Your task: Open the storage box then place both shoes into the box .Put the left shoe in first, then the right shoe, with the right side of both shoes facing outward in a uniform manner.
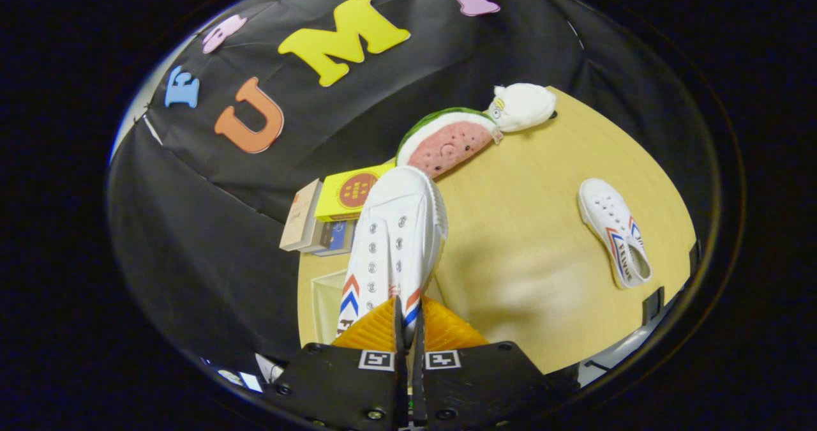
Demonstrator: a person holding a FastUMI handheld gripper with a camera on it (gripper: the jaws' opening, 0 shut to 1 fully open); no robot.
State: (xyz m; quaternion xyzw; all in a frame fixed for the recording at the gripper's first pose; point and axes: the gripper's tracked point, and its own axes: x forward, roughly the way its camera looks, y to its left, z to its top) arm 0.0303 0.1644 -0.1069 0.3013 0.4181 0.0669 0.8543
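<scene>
My gripper (407, 321) is shut on the heel edge of a white canvas shoe (396, 239) with red and blue chevrons. The shoe hangs ahead of the fingers, toe pointing away, lifted above the wooden table (530, 226). A second matching white shoe (614, 232) lies on the table well off to the right of the fingers, sole down. Just under the held shoe, to its left, a pale translucent storage box (325, 297) shows part of its rim; I cannot tell how far it is open.
A stack of books (332, 214) with a yellow one on top sits beyond the held shoe by the wall. A watermelon-slice plush (447, 140) and a white plush toy (520, 106) lie at the table's far side.
</scene>
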